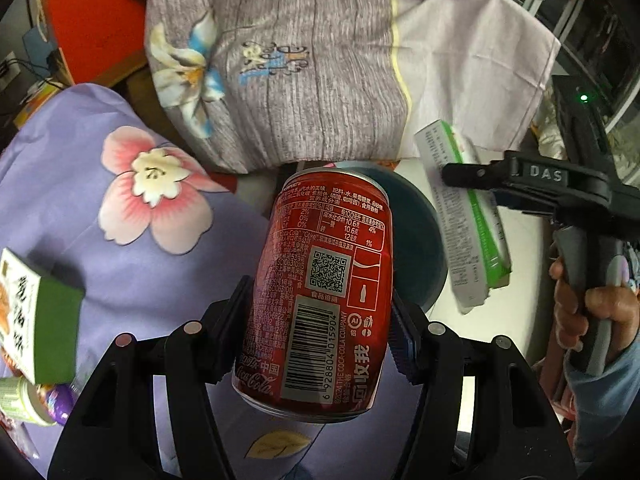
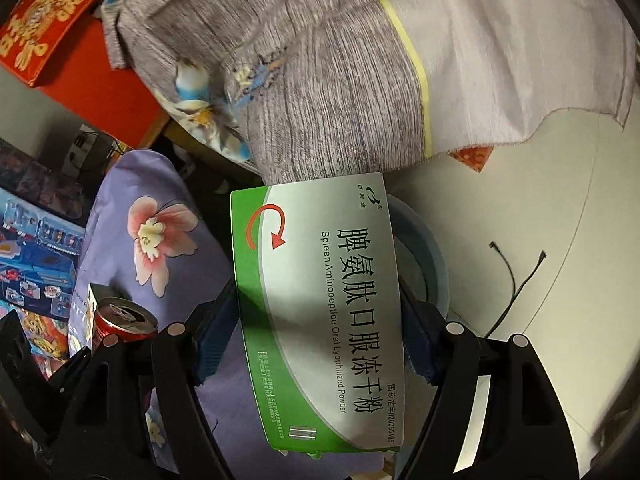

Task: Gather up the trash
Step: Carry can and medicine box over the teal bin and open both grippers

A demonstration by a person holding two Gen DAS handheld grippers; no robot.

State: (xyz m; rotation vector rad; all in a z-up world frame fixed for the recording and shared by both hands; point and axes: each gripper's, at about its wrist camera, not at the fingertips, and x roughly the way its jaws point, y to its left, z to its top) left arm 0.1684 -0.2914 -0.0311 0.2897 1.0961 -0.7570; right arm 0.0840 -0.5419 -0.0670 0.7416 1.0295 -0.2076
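While a purple floral sheet covers the left of the scene and a grey-lilac folded cloth with a yellow stripe lies heaped at the back, a pale tabletop shows on the right, carrying a thin black cable. Behind the cloth sits a red surface with a red and gold box on it, and colourful printed cartons crowd the far left edge of the right wrist view. A round blue-grey bin stands where the sheet meets the tabletop.

The left claw is clenched on a red cola can, its pads pressed against the can's two sides; the can is held off the surface, tilted, with its far end over the bin's rim. A green and white carton lies on the sheet at the left, blurred.

The right claw grasps a green and white medicine box by its long edges, flat face toward the camera, its far end over the bin. In the left wrist view this claw reaches in from the right, and the person's right hand wraps its handle, a green light glowing on the body above.
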